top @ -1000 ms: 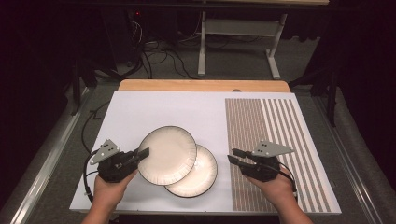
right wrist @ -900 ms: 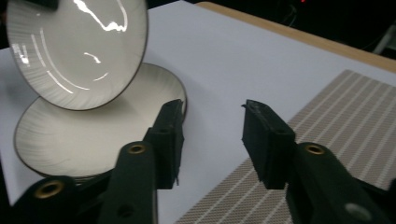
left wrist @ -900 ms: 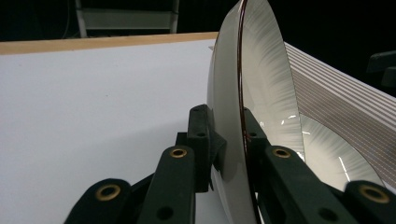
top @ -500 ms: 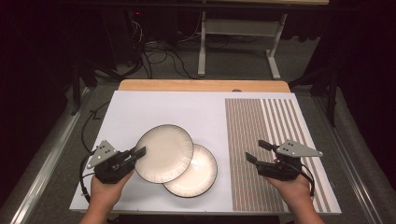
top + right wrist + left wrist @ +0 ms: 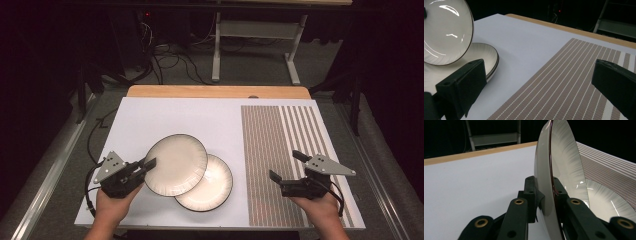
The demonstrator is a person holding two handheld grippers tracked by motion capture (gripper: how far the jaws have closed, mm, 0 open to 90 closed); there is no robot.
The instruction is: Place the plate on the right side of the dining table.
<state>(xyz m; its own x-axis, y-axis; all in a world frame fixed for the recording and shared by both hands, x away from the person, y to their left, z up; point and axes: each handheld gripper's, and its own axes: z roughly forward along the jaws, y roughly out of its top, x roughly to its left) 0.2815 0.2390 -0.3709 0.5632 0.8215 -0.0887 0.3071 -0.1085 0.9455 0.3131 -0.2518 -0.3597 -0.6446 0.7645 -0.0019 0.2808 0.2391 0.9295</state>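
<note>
High view, lower left: the left gripper [image 5: 148,165] pinches the upper plate's [image 5: 176,164] rim, tilting it off the lower plate [image 5: 212,187], while the right gripper [image 5: 285,167] hangs wide open, holding nothing, over the striped mat [image 5: 280,135].

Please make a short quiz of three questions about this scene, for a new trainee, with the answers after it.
1. True or false: the left gripper is shut on the rim of the upper plate.
2. On what does the right gripper hover? A) the white board B) the striped mat C) the lower plate
3. Fill in: in the right gripper view, the jaws stand wide ____ with nothing between them.

Key: 1 true; 2 B; 3 open.
</note>
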